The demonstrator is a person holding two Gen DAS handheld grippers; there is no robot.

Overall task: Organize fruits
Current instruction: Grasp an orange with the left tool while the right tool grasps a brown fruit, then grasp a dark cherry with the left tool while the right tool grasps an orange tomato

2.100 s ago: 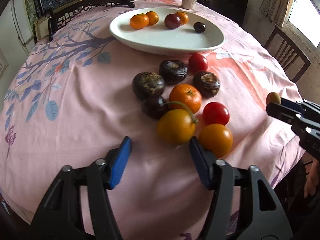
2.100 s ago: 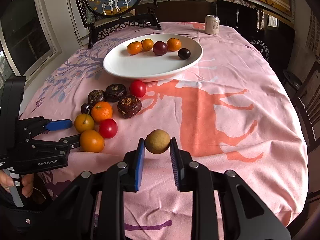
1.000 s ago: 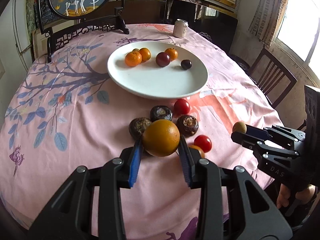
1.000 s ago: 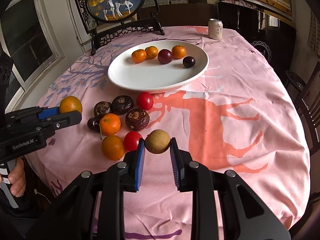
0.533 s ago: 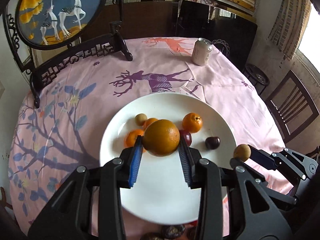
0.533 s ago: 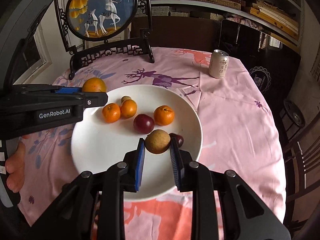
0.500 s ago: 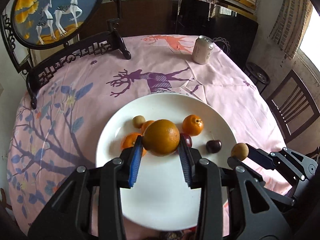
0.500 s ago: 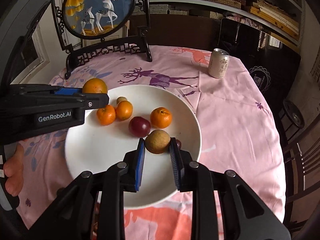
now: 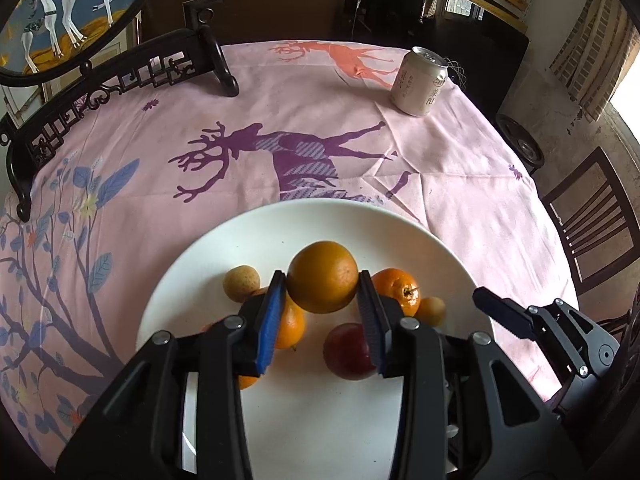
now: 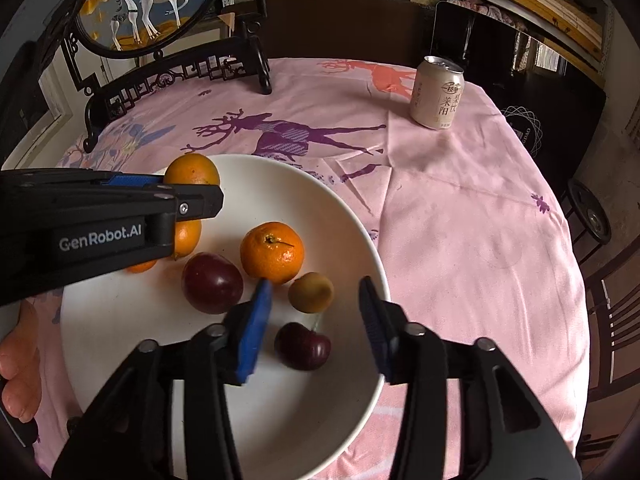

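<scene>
My left gripper [image 9: 322,304] is shut on a large orange [image 9: 322,276] and holds it above the white plate [image 9: 400,232]. It also shows in the right wrist view [image 10: 192,172]. My right gripper [image 10: 314,320] is open over the plate's right side [image 10: 360,232]. A small tan fruit [image 10: 311,292] lies on the plate between its fingers, free of them. On the plate also lie a mandarin [image 10: 272,252], a dark red plum [image 10: 212,282], a dark cherry [image 10: 303,346], another tan fruit [image 9: 241,283] and more mandarins [image 9: 290,326].
A drink can [image 9: 418,82] stands at the far right of the pink tablecloth [image 9: 280,120]. A dark carved stand with a round deer picture [image 10: 176,60] is at the far left. A wooden chair [image 9: 592,216] stands to the right of the table.
My right gripper has opened and the small tan fruit now lies on the plate. Both grippers have moved closer in over the plate. The left still holds the orange.
</scene>
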